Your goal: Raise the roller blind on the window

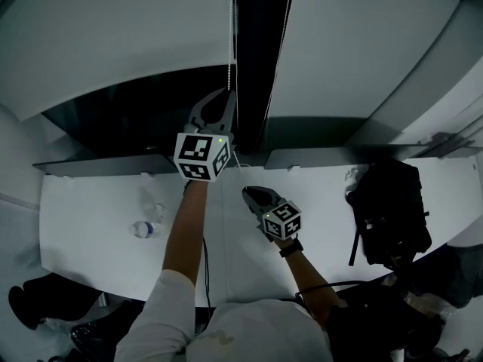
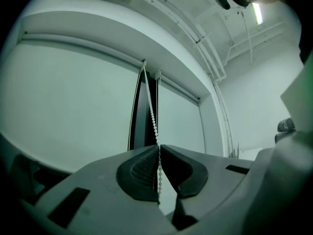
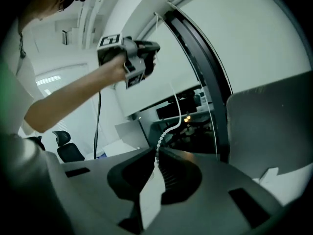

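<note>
The white bead chain [image 1: 232, 36] hangs in the dark gap between two pale roller blinds, the left blind [image 1: 113, 29] and the right blind [image 1: 362, 44]. My left gripper [image 1: 229, 94] is raised against the window, shut on the chain. In the left gripper view the bead chain [image 2: 151, 109] runs up from the closed left gripper [image 2: 158, 149] to the blind's top. My right gripper [image 1: 248, 194] sits lower, over the sill. It is shut on the chain's lower part, with the beads [image 3: 168, 126] curving up out of the right gripper [image 3: 157, 152]. The left gripper [image 3: 154, 53] shows above.
A white sill or desk [image 1: 98, 225] runs under the window, with a water bottle [image 1: 143, 228] at its left. On the right stands a black backpack [image 1: 389, 210]. Another dark bag [image 1: 38, 300] lies at the lower left. Dark glass [image 1: 136, 119] shows below the blinds.
</note>
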`<state>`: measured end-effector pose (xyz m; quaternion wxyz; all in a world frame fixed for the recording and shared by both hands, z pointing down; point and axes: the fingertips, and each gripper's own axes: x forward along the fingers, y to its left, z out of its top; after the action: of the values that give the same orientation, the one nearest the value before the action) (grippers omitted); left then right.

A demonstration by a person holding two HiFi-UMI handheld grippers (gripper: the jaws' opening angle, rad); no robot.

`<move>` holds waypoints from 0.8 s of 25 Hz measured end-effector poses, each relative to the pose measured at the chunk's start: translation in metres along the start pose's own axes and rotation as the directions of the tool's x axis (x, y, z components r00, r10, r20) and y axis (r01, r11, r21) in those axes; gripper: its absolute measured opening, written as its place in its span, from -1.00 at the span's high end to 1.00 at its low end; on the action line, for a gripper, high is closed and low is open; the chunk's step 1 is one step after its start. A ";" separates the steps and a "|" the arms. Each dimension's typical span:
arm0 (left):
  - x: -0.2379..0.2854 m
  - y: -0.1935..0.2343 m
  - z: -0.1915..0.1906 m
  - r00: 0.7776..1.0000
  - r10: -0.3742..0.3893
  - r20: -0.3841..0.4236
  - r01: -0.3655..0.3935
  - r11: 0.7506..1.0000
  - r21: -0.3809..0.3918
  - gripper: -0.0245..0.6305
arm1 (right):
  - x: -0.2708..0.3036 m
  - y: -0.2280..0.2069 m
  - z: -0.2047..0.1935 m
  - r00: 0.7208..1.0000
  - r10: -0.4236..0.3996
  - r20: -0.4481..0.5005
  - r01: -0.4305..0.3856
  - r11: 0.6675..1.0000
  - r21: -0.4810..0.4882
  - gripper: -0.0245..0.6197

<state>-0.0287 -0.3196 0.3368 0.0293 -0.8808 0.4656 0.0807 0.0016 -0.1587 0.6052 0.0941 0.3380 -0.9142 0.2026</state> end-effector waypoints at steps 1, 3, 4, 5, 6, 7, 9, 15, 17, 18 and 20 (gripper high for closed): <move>-0.006 0.002 -0.010 1.000 0.015 0.005 -0.015 1.000 -0.017 0.89 | -0.004 -0.001 0.009 1.000 -0.002 0.023 0.002 1.000 0.013 0.90; -0.018 0.005 -0.029 0.999 0.032 -0.001 -0.032 0.998 -0.045 0.89 | -0.012 -0.003 0.028 0.998 -0.005 0.070 0.003 0.999 0.035 0.90; -0.023 0.003 -0.039 0.999 0.033 -0.012 -0.033 0.998 -0.046 0.89 | -0.016 -0.004 0.038 0.996 -0.008 0.094 0.004 0.999 0.038 0.90; -0.026 0.000 -0.049 0.999 0.031 -0.027 -0.032 0.999 -0.042 0.89 | -0.020 -0.005 0.050 0.993 -0.010 0.118 0.006 0.999 0.035 0.90; -0.030 -0.005 -0.059 0.999 0.029 -0.043 -0.031 0.999 -0.037 0.89 | -0.025 -0.006 0.062 0.990 -0.012 0.142 0.008 1.000 0.028 0.90; -0.034 -0.009 -0.070 0.998 0.029 -0.059 -0.031 0.999 -0.034 0.89 | -0.029 -0.006 0.073 0.986 -0.014 0.164 0.011 1.000 0.019 0.90; -0.044 -0.018 -0.092 0.996 0.031 -0.088 -0.032 0.999 -0.019 0.89 | -0.036 -0.007 0.092 0.981 -0.017 0.194 0.017 1.000 0.000 0.90; -0.071 -0.039 -0.158 0.983 0.028 -0.181 -0.033 0.999 -0.026 0.89 | -0.049 -0.013 0.115 0.977 -0.054 0.207 0.061 0.998 -0.031 0.90; -0.081 -0.045 -0.183 0.974 0.012 -0.226 -0.024 0.998 -0.052 0.89 | -0.050 -0.015 0.118 0.978 -0.060 0.202 0.069 0.997 -0.038 0.90; -0.087 -0.049 -0.196 0.969 0.008 -0.248 -0.024 0.998 -0.063 0.89 | -0.052 -0.015 0.120 0.978 -0.057 0.201 0.065 0.997 -0.034 0.90; -0.097 -0.053 -0.216 0.961 0.010 -0.276 -0.035 0.996 -0.087 0.89 | -0.056 -0.017 0.126 0.976 -0.055 0.209 0.061 0.998 -0.022 0.90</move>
<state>-0.0138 -0.2375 0.5649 -0.0767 -0.8785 0.4712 -0.0211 0.0507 -0.1919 0.4799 0.0085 0.3827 -0.9115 0.1503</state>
